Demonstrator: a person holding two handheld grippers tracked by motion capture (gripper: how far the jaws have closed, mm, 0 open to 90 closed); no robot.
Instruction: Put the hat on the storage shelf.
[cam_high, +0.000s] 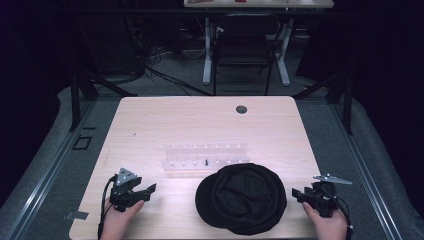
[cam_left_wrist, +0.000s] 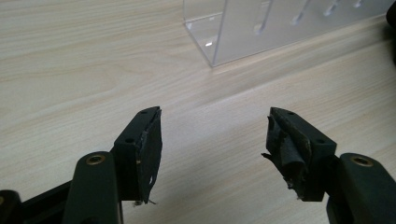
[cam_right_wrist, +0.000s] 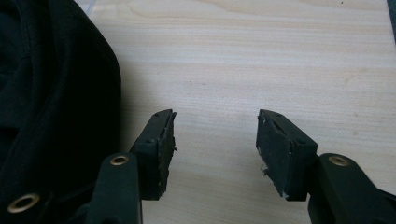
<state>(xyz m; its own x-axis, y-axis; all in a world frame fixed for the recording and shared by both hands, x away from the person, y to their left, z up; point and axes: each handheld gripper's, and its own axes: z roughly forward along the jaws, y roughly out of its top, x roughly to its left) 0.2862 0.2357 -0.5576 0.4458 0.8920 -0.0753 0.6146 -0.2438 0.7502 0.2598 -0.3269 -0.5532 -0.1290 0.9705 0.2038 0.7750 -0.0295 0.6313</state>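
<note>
**Both tongs open over the surface, black cap between them, no legible markings**

The light wood-grain surface (cam_high: 150, 125) carries three items. A black fabric cap (cam_high: 241, 197) lies near the person's edge, roughly centred between the two hands. Just beyond it, close to its far rim, stands a clear plastic rack (cam_high: 205, 159) with two rows of small pegs; one peg in the nearer row reads dark, the rest pale. A small dark round fitting (cam_high: 241, 109) sits in the surface near the far edge, well apart from the rack.

The left tongs (cam_high: 150, 189) are held in the left hand (cam_high: 120, 217) at the near left of the surface, a grey three-cornered plate on top, pointed toward the cap but apart from it. In the left gripper view the left tongs (cam_left_wrist: 212, 140) stand wide apart with bare wood between them and nothing gripped; the corner of the rack (cam_left_wrist: 261, 28) shows ahead. The pad facing on each jaw is frayed and peeling.

The right tongs (cam_high: 296, 194) are held in the right hand (cam_high: 327, 225) at the near right, close beside the cap's edge. In the right gripper view the right tongs (cam_right_wrist: 215, 140) are likewise spread and empty, with the cap (cam_right_wrist: 51, 102) just beside one jaw.

No brand, label or writing can be read on the cap, the rack or either tool. Beyond the surface stand a dark chair (cam_high: 243, 47) and a white-legged desk (cam_high: 260, 4).
</note>
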